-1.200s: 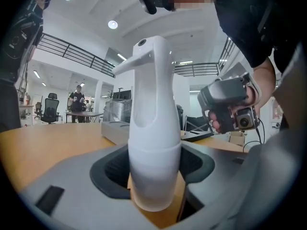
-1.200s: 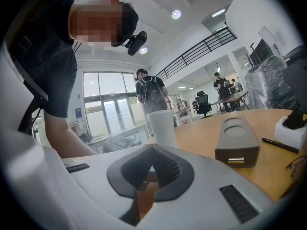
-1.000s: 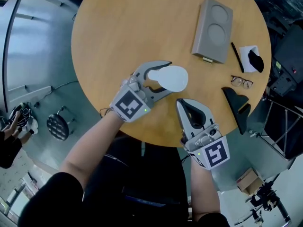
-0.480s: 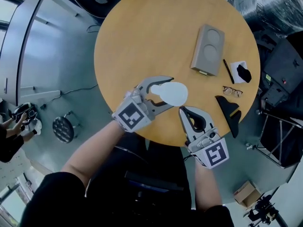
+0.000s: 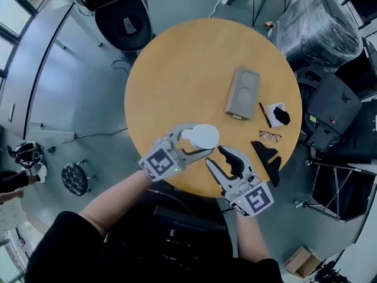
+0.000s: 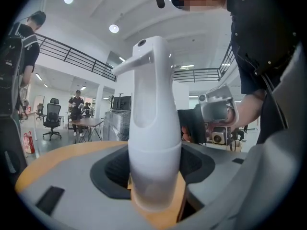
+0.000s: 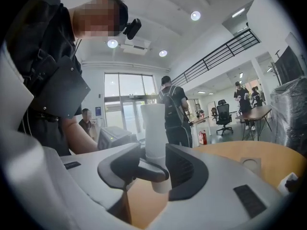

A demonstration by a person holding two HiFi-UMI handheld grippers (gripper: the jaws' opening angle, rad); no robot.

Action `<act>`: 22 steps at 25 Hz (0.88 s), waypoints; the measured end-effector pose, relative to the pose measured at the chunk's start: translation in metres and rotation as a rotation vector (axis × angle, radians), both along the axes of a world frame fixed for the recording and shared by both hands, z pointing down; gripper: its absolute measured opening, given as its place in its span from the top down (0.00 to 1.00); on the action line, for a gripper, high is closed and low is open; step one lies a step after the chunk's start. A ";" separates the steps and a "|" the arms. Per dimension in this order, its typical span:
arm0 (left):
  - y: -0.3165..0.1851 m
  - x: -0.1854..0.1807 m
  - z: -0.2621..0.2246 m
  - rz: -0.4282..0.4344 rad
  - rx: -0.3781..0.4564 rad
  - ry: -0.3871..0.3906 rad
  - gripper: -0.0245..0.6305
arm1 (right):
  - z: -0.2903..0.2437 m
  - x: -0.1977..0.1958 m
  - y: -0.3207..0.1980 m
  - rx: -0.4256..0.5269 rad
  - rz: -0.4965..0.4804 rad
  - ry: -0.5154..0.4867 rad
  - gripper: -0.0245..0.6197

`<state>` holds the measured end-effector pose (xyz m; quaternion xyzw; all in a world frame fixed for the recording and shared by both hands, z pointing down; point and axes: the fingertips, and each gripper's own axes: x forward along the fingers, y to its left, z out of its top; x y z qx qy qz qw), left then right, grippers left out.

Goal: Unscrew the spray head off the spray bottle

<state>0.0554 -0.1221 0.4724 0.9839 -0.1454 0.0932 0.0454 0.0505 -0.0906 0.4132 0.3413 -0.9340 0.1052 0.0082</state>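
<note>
I have the spray bottle (image 6: 153,128) clamped in my left gripper (image 5: 200,140). Its jaws stand wide, and their pads press on either side of the bottle's lower body. The bottle is upright, so its long axis runs straight up out of that grip. The spray head (image 6: 144,56) sits at the very top, clear of the left jaws, with its nozzle pointing off to the left in the left gripper view. The near rim of the round table (image 5: 177,69) lies below the bottle; I can't tell whether the base rests on it.

My right gripper (image 5: 213,155) is the free one. It sits just beside the bottle on my right, with its tips close to the bottle's side but not touching. Its jaws have just been opening and are now about half apart, gripping nothing. In the right gripper view the bottle rises in the gap between them but a little beyond the tips, so the pads aren't on it.

I judge that this gripper faces the bottle's body rather than its top. To twist the spray head off, the right jaws need to go higher up the bottle and close across its neck while the left gripper keeps the body from turning.
</note>
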 end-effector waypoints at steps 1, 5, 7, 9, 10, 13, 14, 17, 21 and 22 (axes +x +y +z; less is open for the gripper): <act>0.003 -0.002 -0.007 0.000 -0.003 0.000 0.50 | -0.009 -0.004 0.001 0.005 -0.012 -0.004 0.66; 0.017 -0.003 -0.028 0.024 -0.013 -0.014 0.50 | -0.039 -0.018 0.004 0.027 -0.057 -0.020 0.56; 0.026 -0.001 -0.035 0.045 -0.024 -0.022 0.50 | -0.054 -0.024 0.003 0.043 -0.074 -0.030 0.53; 0.036 0.001 -0.043 0.072 -0.031 -0.028 0.50 | -0.070 -0.033 0.001 0.064 -0.091 -0.033 0.52; 0.042 0.001 -0.047 0.085 -0.032 -0.030 0.50 | -0.076 -0.037 0.000 0.074 -0.097 -0.030 0.51; 0.059 0.002 -0.055 0.116 -0.020 -0.036 0.50 | -0.087 -0.050 0.001 0.095 -0.121 -0.015 0.51; 0.063 0.003 -0.057 0.125 -0.008 -0.041 0.50 | -0.089 -0.053 0.001 0.102 -0.131 -0.008 0.51; 0.067 0.006 -0.060 0.146 0.009 -0.042 0.50 | -0.094 -0.061 0.006 0.139 -0.164 0.013 0.59; 0.069 0.001 -0.067 0.221 0.027 -0.021 0.50 | -0.100 -0.065 0.013 0.139 -0.230 0.018 0.65; 0.070 0.000 -0.069 0.243 0.034 -0.015 0.50 | -0.102 -0.065 0.015 0.138 -0.253 0.013 0.66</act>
